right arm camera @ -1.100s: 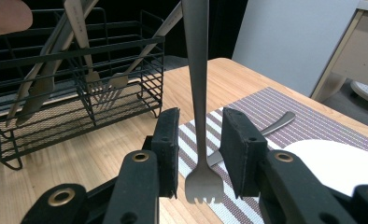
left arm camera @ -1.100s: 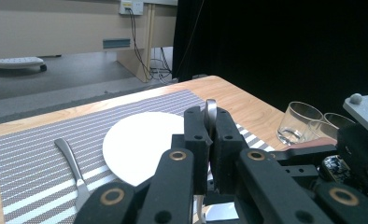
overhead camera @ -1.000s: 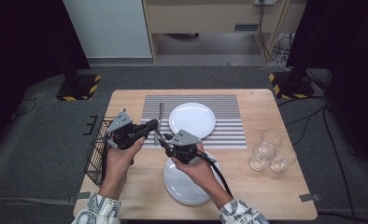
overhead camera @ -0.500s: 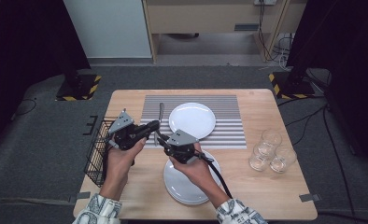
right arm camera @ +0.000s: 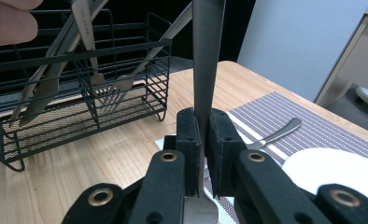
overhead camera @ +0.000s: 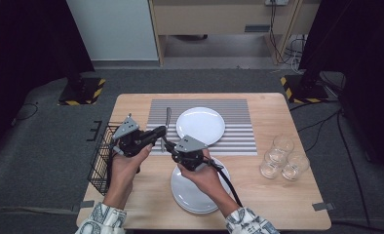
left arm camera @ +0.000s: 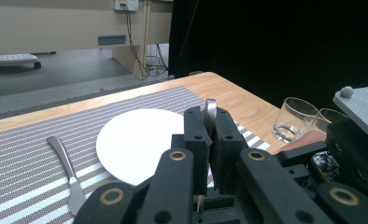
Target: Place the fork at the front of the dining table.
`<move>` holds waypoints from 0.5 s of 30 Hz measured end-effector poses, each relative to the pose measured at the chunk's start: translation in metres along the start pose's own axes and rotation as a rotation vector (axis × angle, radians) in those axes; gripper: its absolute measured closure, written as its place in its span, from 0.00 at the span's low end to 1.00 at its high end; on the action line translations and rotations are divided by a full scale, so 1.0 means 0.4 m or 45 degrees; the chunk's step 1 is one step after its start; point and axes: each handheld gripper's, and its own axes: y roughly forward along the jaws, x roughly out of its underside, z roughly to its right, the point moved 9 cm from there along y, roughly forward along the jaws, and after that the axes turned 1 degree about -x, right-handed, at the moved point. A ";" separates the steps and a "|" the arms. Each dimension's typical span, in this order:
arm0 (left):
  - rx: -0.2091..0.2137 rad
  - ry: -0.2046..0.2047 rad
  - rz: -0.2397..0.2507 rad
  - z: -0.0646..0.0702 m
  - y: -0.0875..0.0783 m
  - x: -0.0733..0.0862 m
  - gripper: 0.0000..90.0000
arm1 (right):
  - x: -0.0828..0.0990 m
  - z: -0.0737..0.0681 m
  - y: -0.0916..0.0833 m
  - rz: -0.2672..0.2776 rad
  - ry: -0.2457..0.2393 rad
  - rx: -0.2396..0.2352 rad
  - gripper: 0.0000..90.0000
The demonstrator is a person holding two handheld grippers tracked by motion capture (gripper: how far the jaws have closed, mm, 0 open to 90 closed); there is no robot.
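Right now we have one fork (right arm camera: 205, 60) above the table's (overhead camera: 287, 195) near-left part, between wire basket (overhead camera: 100, 161) and stacked plates (overhead camera: 195, 197). Our left gripper (left arm camera: 209, 122) clamps its handle end; our right gripper (right arm camera: 201, 135), just closing, pinches the shaft.

Bare wood right of the stacked plates (overhead camera: 195, 195); glasses (overhead camera: 281, 158) beyond, wire basket (overhead camera: 100, 163) at left.
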 end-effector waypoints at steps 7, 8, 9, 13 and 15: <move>0.016 0.016 0.007 0.002 0.000 -0.001 0.92 | 0.000 -0.001 0.001 0.004 0.015 -0.022 0.94; 0.018 0.020 0.005 0.002 0.000 0.000 0.91 | 0.000 -0.001 0.001 0.004 0.019 -0.022 0.94; 0.018 0.023 0.006 0.002 0.000 0.001 0.90 | -0.001 -0.001 0.000 0.006 0.020 -0.025 0.94; 0.025 0.030 0.010 0.002 -0.001 0.001 0.88 | -0.003 0.003 -0.003 0.012 0.031 -0.029 0.94; 0.026 0.035 0.012 0.002 -0.003 0.001 0.87 | -0.004 0.007 -0.005 0.016 0.037 -0.028 0.94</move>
